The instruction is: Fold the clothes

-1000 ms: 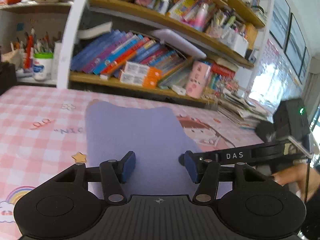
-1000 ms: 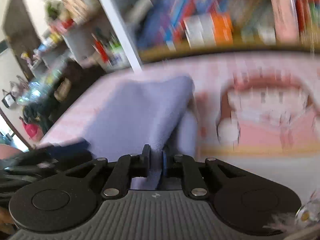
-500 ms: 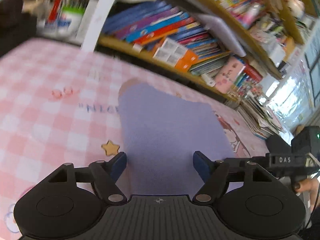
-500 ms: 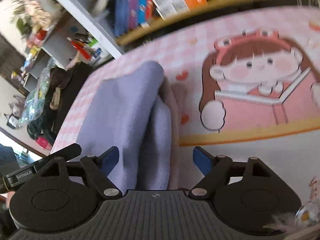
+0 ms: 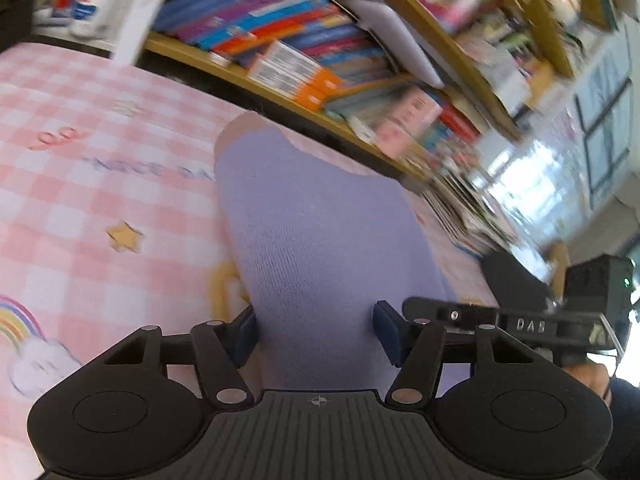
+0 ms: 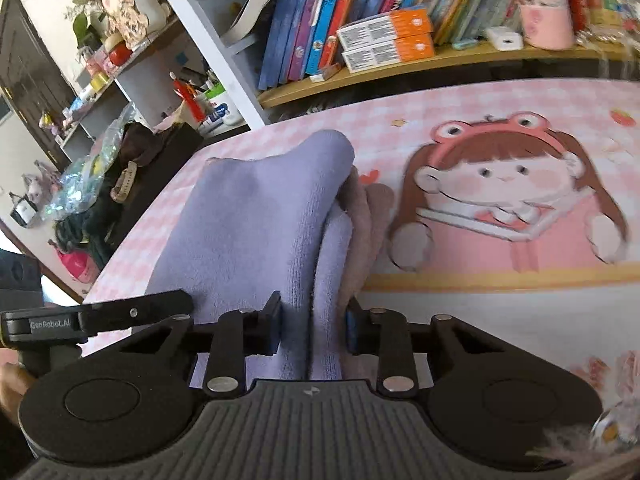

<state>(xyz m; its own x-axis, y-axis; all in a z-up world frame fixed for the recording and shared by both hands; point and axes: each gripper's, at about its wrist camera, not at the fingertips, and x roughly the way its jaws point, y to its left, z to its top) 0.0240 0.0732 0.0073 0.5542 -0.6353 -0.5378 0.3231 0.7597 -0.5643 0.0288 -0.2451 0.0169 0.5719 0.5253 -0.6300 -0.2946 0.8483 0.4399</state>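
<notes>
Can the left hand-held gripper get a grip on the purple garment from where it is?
Probably yes. The left hand-held gripper already straddles the near end of the purple garment, pads either side, nothing in between. Its jaws have just been closing. The right hand-held gripper sits beside it, not blocking.

Lilac knit garment (image 6: 256, 220), folded lengthwise w/ a brownish layer beneath, lies on pink checked cloth (image 5: 80, 152).

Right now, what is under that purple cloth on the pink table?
Under the purple cloth, a brownish-pink layer peeks out along its right edge, lying on the pink tablecloth. How far it reaches beneath, or whether it is one garment, stays hidden.
</notes>
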